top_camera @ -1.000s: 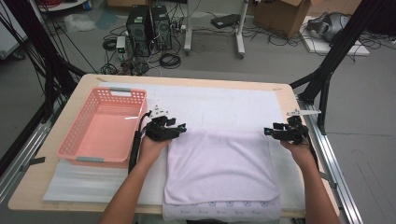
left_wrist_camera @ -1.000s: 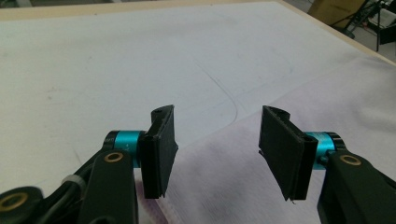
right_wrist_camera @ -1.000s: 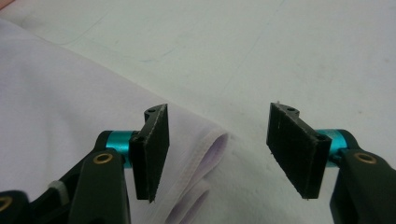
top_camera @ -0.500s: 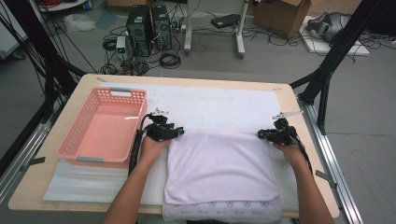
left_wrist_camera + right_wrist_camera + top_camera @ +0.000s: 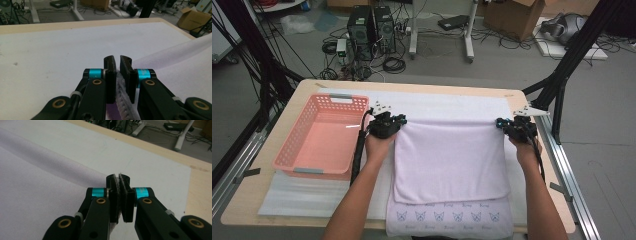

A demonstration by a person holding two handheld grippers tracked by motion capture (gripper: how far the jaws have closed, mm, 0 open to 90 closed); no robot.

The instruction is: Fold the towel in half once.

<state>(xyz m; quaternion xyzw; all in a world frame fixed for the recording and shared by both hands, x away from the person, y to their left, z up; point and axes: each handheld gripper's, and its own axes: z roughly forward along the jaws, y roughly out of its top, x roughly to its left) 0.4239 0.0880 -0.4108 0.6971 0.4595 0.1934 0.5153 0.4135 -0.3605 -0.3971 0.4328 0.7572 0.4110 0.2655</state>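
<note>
The left gripper [image 5: 399, 120] sits left of centre in the high view, and its jaws, which have just been closing, now pinch the far left corner of the towel [image 5: 451, 160]. In the left gripper view the same gripper [image 5: 118, 65] has the fuzzy edge of the towel [image 5: 175, 53] squeezed between its two black jaws. The right gripper [image 5: 500, 122] sits right of centre in the high view; its jaws have also just been closing and now clamp the far right corner. In the right gripper view that gripper [image 5: 118, 182] has the towel [image 5: 37, 185] pressed tight between the pads.

The towel is pale lilac and fills the middle of the high view, folded over so its upper layer stops short of the printed lower hem at the bottom of the frame. It lies on a white mat [image 5: 442, 106] covering the wooden table [image 5: 307, 85]. A pink basket [image 5: 297, 145] stands at the left of the frame, just beside the left hand [image 5: 379, 145]
</note>
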